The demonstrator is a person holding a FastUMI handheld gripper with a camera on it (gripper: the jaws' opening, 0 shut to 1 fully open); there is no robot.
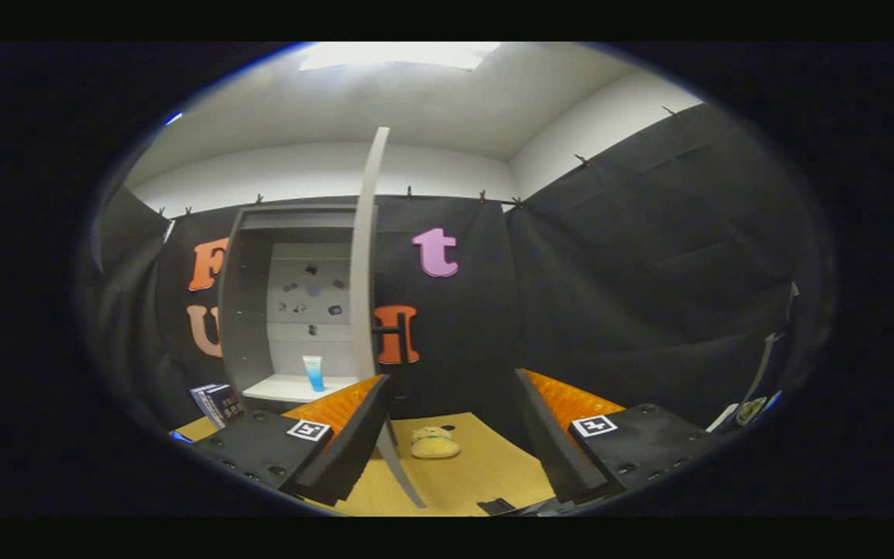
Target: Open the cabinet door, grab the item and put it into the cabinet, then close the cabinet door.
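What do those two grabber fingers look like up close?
The gripper has two chunky, wedge-shaped fingers with ridged inner faces. Each sits on a flat block dotted with round screws and carries a small square sticker with a black-and-white pattern. The fingers stand wide apart.

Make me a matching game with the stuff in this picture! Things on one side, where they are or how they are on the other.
Things:
1. cabinet door
2. blue tube
3. plush toy
4. fingers

Places or states:
a. standing inside the cabinet
b. apart, holding nothing
c. swung open
d. lying on the table, between the fingers

Pairs: 1-c, 2-a, 3-d, 4-b
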